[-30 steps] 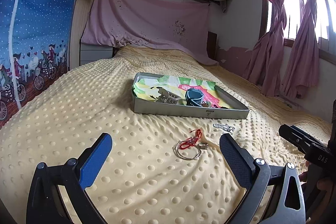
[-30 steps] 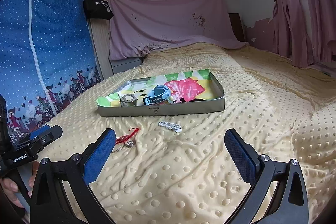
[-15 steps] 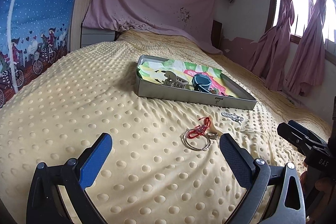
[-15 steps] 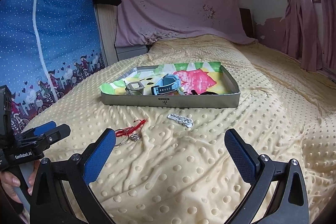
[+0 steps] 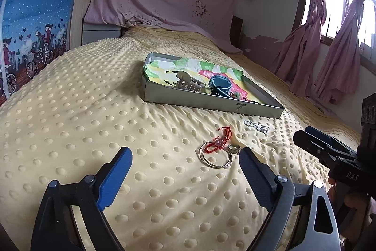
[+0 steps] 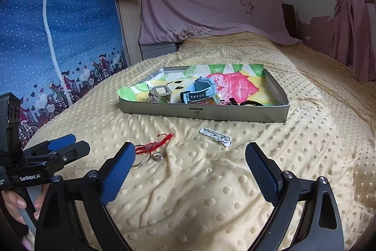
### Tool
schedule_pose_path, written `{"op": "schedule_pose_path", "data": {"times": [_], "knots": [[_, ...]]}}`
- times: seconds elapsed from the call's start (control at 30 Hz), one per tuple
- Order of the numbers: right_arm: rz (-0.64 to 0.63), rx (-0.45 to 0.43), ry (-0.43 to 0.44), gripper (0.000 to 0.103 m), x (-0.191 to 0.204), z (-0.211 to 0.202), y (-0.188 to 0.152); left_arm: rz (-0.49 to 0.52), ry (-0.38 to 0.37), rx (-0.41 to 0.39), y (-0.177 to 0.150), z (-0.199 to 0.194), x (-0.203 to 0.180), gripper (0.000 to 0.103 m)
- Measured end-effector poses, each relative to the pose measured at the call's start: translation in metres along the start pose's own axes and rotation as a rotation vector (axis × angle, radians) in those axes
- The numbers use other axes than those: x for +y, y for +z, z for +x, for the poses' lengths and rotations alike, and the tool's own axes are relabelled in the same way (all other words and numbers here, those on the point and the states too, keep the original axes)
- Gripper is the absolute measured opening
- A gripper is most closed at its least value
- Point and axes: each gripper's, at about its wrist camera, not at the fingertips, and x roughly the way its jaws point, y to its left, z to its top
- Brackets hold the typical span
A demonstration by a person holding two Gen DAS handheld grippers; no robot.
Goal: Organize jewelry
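A grey metal tray (image 5: 211,104) (image 6: 235,115) lined with colourful paper sits mid-bed and holds a blue watch (image 5: 219,84) (image 6: 199,92) and a hair claw (image 5: 188,84) (image 6: 161,93). On the yellow blanket in front lie a red cord bracelet (image 5: 219,140) (image 6: 152,144), silver bangles (image 5: 216,158) (image 6: 141,161), a small ring (image 5: 234,148) (image 6: 159,155) and a white beaded strip (image 5: 257,126) (image 6: 216,135). My left gripper (image 5: 185,171) stands open just short of the bangles. My right gripper (image 6: 190,171) is open, empty, near the ring.
The dotted yellow blanket (image 5: 82,121) covers the whole bed. A blue printed wardrobe (image 6: 58,39) stands on the left and pink curtains (image 5: 329,51) hang on the right. A pink sheet (image 6: 211,11) drapes the headboard. A hand (image 6: 14,204) grips the left tool's handle.
Both grippers have come lower and closer to the loose jewelry on the blanket; the tray and pieces look larger. Both stay open. Nothing on the bed has moved.
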Motion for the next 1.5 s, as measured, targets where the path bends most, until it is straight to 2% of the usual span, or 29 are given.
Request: {"op": "schedule_pose_path", "data": {"times": [0.13, 0.2, 0.27, 0.33, 0.4, 0.53, 0.6, 0.67, 0.73, 0.93, 1.1, 1.27, 1.5], "knots": [[-0.012, 0.031, 0.03, 0.069, 0.0, 0.011, 0.002, -0.006, -0.04, 0.036, -0.001, 0.01, 0.0, 0.071], [-0.016, 0.05, 0.045, 0.053, -0.001, 0.018, 0.001, -0.007, -0.065, 0.055, -0.001, 0.015, -0.002, 0.062], [-0.013, 0.076, 0.061, 0.045, -0.001, 0.027, 0.0, -0.01, -0.088, 0.077, -0.001, 0.022, -0.002, 0.052], [-0.012, 0.099, 0.079, 0.043, -0.001, 0.035, -0.003, -0.017, -0.11, 0.103, -0.001, 0.03, -0.003, 0.045], [-0.018, 0.118, 0.096, 0.035, 0.001, 0.041, -0.005, -0.024, -0.125, 0.13, 0.0, 0.039, -0.003, 0.04], [-0.049, 0.152, 0.132, 0.029, 0.01, 0.052, -0.009, -0.058, -0.14, 0.19, 0.001, 0.058, 0.0, 0.029], [-0.069, 0.169, 0.146, 0.023, 0.014, 0.056, -0.01, -0.072, -0.139, 0.215, 0.001, 0.066, 0.0, 0.027], [-0.086, 0.186, 0.16, 0.023, 0.018, 0.061, -0.011, -0.076, -0.138, 0.233, 0.001, 0.072, 0.0, 0.023], [-0.101, 0.202, 0.177, 0.017, 0.022, 0.064, -0.012, -0.071, -0.134, 0.248, 0.001, 0.076, 0.0, 0.022], [-0.129, 0.248, 0.203, 0.016, 0.03, 0.075, -0.015, -0.045, -0.124, 0.283, 0.003, 0.087, -0.004, 0.021], [-0.118, 0.281, 0.192, 0.016, 0.028, 0.086, -0.015, -0.036, -0.114, 0.299, 0.005, 0.091, -0.002, 0.01], [-0.108, 0.287, 0.186, 0.016, 0.028, 0.092, -0.013, -0.032, -0.111, 0.298, 0.004, 0.092, -0.002, 0.005], [-0.119, 0.301, 0.17, 0.016, 0.033, 0.098, -0.012, -0.038, -0.071, 0.277, 0.005, 0.088, -0.003, 0.005]]}}
